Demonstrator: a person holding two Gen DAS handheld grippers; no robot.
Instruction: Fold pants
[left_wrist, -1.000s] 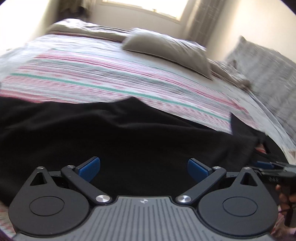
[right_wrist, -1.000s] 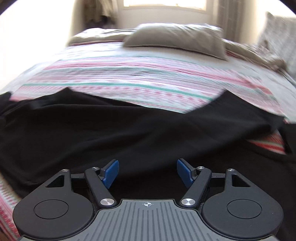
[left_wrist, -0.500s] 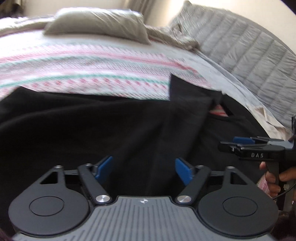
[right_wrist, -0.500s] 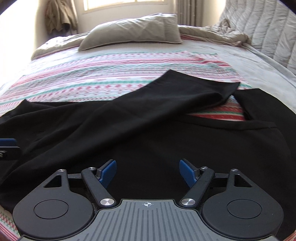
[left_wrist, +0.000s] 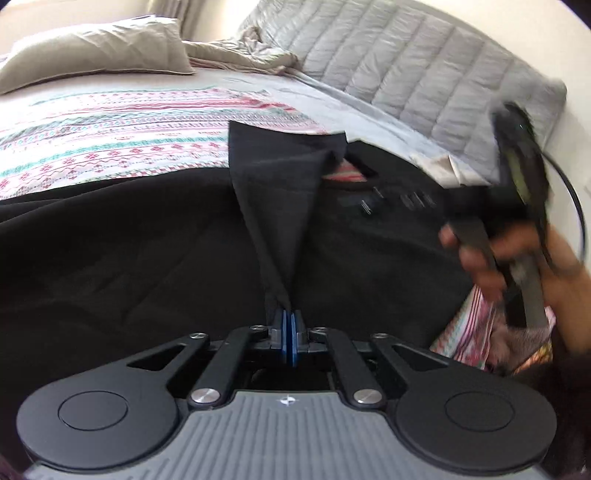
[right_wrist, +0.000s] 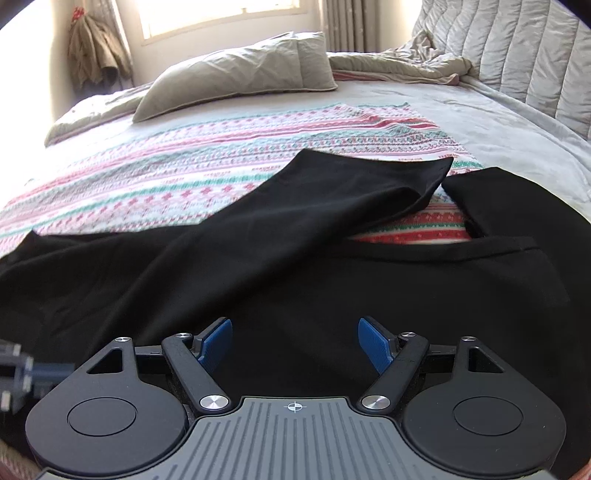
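Note:
Black pants (left_wrist: 129, 251) lie spread across a bed with a striped patterned cover (left_wrist: 110, 129). My left gripper (left_wrist: 290, 321) is shut on a fold of the pants, which rises taut from its blue pads toward a leg end (left_wrist: 280, 155). My right gripper (right_wrist: 295, 343) is open and empty, low over the black pants (right_wrist: 295, 258), with one leg (right_wrist: 351, 184) lying across toward the right. The right gripper also shows blurred in the left wrist view (left_wrist: 517, 206), held in a hand.
A beige pillow (right_wrist: 240, 81) lies at the far side of the bed. A rumpled grey quilt (right_wrist: 517, 66) is piled at the right. A window (right_wrist: 221, 14) and hanging clothes (right_wrist: 96, 55) are behind. The patterned cover (right_wrist: 147, 173) shows beyond the pants.
My left gripper has shut on a fold of the pants and swung further right. The right gripper stays open and has moved slightly, its hand now blurred in the left view.

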